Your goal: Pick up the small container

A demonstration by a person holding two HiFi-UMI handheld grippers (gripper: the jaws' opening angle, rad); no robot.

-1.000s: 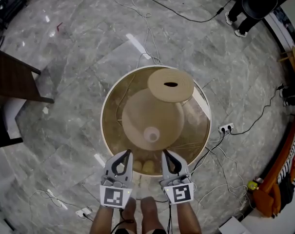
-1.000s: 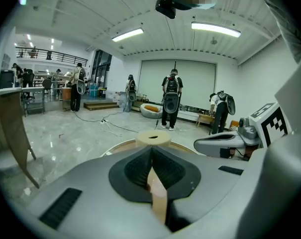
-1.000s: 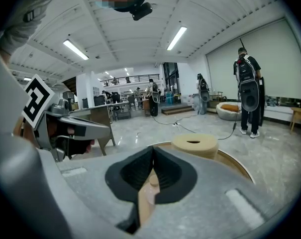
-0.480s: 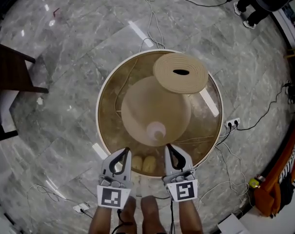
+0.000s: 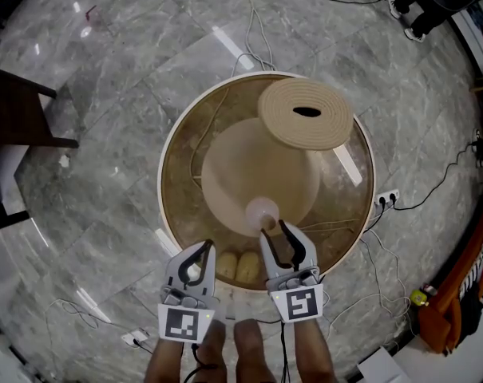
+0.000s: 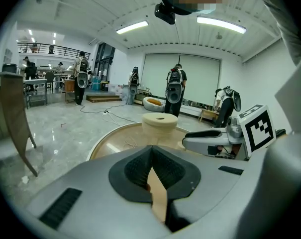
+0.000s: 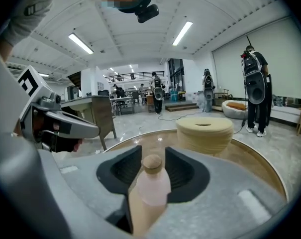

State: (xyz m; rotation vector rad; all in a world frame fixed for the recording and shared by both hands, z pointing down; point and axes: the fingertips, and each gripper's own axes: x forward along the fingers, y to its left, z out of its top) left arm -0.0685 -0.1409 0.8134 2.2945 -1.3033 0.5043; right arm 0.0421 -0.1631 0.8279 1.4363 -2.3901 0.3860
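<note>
Forward goes the right gripper (image 5: 275, 231), which is now brought up from the near rim, where it was parked shut beside its partner a second ago, and its jaws are being opened as it arrives. The small container (image 7: 152, 182) is found standing upright on the round table (image 5: 171, 214) towards the near side, and it is now framed between those parting jaws, though no pad is yet seen pressed on it. The left gripper (image 5: 205, 250) is held back at the rim, clenched on nothing. The coiled disc (image 5: 305, 114) is left untouched at the far side, well apart. The container is judged to be light and rigid, with a smooth frosted pink body that may well prove slippery, and it could be toppled by a nudge. A hold is best taken across the wide body, below the shoulder, since the cork-like cap (image 7: 151, 163) might be pulled loose if it is squeezed instead.
</note>
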